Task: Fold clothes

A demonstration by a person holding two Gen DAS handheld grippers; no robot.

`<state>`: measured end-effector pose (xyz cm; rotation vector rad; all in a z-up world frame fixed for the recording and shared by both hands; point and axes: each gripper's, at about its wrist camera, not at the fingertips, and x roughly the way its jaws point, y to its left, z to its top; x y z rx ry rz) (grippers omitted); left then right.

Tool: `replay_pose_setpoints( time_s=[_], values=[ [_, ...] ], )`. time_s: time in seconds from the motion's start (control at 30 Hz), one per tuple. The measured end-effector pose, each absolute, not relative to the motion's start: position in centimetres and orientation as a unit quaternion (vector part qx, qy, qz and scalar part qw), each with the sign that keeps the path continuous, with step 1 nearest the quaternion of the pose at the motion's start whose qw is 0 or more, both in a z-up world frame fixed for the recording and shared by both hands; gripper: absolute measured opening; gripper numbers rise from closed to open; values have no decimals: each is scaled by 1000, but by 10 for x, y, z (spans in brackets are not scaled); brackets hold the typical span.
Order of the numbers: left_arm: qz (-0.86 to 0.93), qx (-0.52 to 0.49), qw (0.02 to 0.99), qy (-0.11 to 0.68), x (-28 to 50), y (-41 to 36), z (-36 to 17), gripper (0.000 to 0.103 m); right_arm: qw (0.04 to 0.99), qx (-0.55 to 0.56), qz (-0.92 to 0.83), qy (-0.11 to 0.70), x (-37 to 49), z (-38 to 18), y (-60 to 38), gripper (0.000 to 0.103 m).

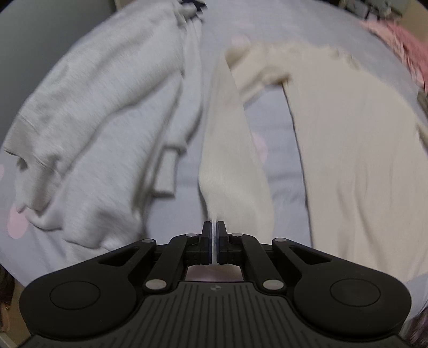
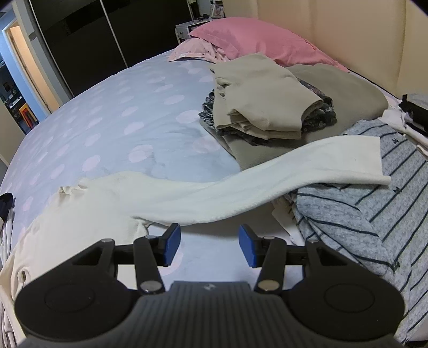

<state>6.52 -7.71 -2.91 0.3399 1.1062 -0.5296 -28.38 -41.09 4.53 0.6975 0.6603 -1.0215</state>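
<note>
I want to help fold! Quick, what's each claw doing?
Left claw: closed, pinching the cream top's sleeve.
Right claw: open, holding nothing.

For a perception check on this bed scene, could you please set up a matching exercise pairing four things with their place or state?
Things:
1. left gripper
2. right gripper
3. cream sleeve
4. pink pillow

Places or states:
A. draped across the grey striped shirt
B. open, holding nothing
C. by the headboard
D. shut on cream fabric

Pairs: 1-D, 2-B, 3-A, 4-C
</note>
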Motion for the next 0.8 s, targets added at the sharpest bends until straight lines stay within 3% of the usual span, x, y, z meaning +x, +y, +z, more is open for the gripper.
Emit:
replay_pose_setpoints(
  time_s=[0.3,0.53,0.8],
  values=[
    [-222,99,855,457,114,-61,54,1,766,321,-459,316,-270,42,-413,52],
    [-158,119,891,408,181,-56,106,1,767,317,-451,329,-259,37,-413,52],
    [-83,161,896,405,248,-52,83,1,764,283,-456,356,-246,26,-414,52]
  ],
)
